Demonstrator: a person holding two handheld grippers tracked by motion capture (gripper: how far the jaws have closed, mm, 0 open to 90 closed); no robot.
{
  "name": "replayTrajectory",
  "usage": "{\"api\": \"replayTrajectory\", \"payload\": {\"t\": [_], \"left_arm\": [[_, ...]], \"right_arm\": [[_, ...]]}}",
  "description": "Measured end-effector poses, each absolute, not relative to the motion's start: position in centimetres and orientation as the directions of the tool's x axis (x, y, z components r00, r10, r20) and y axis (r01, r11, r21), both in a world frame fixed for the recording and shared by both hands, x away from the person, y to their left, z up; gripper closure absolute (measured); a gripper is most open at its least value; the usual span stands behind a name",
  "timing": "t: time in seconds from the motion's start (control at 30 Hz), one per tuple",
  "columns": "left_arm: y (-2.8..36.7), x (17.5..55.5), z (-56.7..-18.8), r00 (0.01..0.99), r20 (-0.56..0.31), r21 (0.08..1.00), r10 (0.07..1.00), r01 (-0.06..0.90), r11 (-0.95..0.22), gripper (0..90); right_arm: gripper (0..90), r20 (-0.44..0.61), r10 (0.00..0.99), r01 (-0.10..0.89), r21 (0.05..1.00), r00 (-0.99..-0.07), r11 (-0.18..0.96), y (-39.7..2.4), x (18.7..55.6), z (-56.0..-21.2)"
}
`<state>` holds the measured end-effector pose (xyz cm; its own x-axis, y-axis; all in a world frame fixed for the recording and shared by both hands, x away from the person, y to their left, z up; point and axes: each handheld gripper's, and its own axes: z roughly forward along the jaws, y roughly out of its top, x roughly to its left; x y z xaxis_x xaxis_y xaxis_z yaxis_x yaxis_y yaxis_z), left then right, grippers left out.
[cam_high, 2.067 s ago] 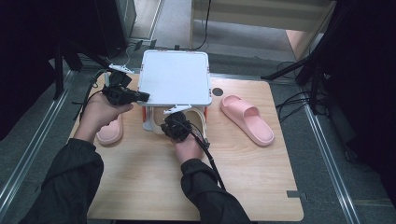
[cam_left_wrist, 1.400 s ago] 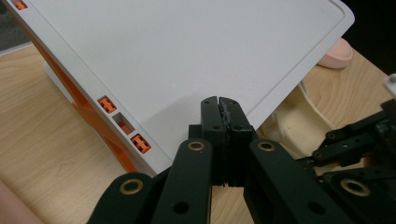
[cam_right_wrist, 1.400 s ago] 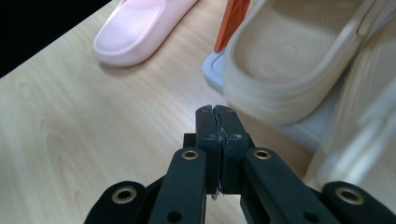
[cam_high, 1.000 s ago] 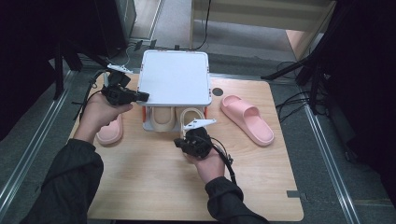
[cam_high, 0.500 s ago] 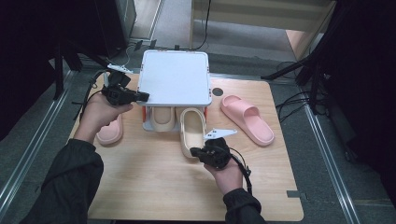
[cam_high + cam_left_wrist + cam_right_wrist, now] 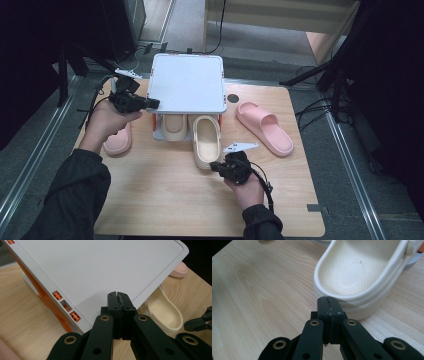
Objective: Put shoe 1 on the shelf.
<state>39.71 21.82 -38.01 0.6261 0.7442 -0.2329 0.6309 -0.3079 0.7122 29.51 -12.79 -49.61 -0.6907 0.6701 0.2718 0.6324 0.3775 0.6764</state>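
Scene: wooden table (image 6: 165,200) with a white two-tier rack (image 6: 187,82) at its far middle, four slippers around and under it.
Rack: flat white top shelf, orange connectors along its side (image 6: 65,305); lower tier sits on the table under it.
Right gripper (image 6: 218,167): jaws pressed together, nothing between them. In the right gripper view the closed tips (image 6: 328,305) sit at the heel rim of the cream slipper, just beside or touching it; contact cannot be told for certain.
Cream slipper (image 6: 206,141): lies flat on the table, toe end tucked under the front edge of the rack, heel end sticking out toward the person. Open side up, dotted footbed visible (image 6: 359,272).
Second cream slipper (image 6: 174,123): under the rack on the lower tier, just beside the first, to its left in the high view.
Left gripper (image 6: 150,103): jaws together, empty. Tips (image 6: 117,302) rest against or just over the left edge of the rack's top shelf; whether they press on it cannot be told.
Left hand (image 6: 107,120): wraps the gripper body, above the left pink slipper.
Pink slipper, left (image 6: 118,141): flat on the table, left of the rack, partly covered by the left hand.
Pink slipper, right (image 6: 265,127): flat on the table, right of the rack, angled, well apart from both grippers.
Right hand (image 6: 246,189): holds its gripper low over the table in front of the rack.
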Motion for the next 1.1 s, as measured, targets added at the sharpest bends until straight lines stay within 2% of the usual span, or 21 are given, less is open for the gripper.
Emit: {"api": "replayTrajectory", "payload": {"t": [0.47,0.83,1.1], "left_arm": [[21.9,39.7,-38.0,0.624,-0.241,0.711,0.743,0.634,-0.302,89.3],[21.9,39.7,-38.1,0.625,-0.244,0.713,0.741,0.634,-0.299,89.2],[22.0,39.7,-38.1,0.626,-0.243,0.713,0.741,0.633,-0.300,89.2]], "right_arm": [[90.0,0.243,0.671,0.607,0.698,-0.700,0.380,-11.7,30.8,-49.9],[90.0,0.196,0.704,0.598,0.703,-0.682,0.384,-10.5,33.7,-49.6],[89.2,0.218,0.726,0.612,0.716,-0.653,0.336,-9.8,36.1,-49.6]]}}
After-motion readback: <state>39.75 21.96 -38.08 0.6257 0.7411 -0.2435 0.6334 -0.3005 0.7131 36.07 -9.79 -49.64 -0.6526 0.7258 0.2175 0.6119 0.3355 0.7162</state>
